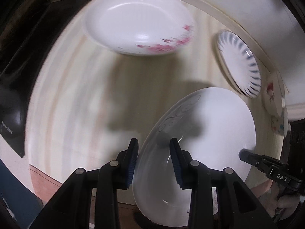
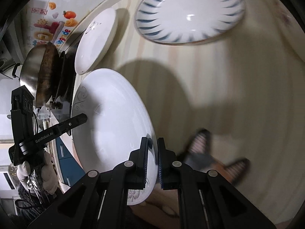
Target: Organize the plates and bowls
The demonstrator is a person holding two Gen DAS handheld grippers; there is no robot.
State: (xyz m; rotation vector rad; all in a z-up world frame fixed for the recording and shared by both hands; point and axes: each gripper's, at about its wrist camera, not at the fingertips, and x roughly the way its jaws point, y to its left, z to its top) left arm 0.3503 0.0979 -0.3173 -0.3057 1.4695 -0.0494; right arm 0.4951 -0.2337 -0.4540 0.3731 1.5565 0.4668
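Both the left gripper (image 1: 153, 164) and right gripper (image 2: 152, 162) clamp opposite rims of the white plate (image 1: 215, 126), carried above the table (image 1: 76, 95), while the flowered plate (image 1: 137, 21) and striped plate (image 1: 240, 63) lie apart at the far edge, unstacked.

We see a white plate (image 1: 209, 126) with grey swirls, a blue-striped plate (image 2: 190, 11), and a pink-flowered plate (image 1: 139, 19).

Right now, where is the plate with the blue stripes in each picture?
Left wrist view: the blue-striped plate lies at the right edge, seen edge-on, near the wall.
Right wrist view: the same plate fills the top, right of centre.
Shared landmark: the big white plate, held by both grippers, sits low in both views.
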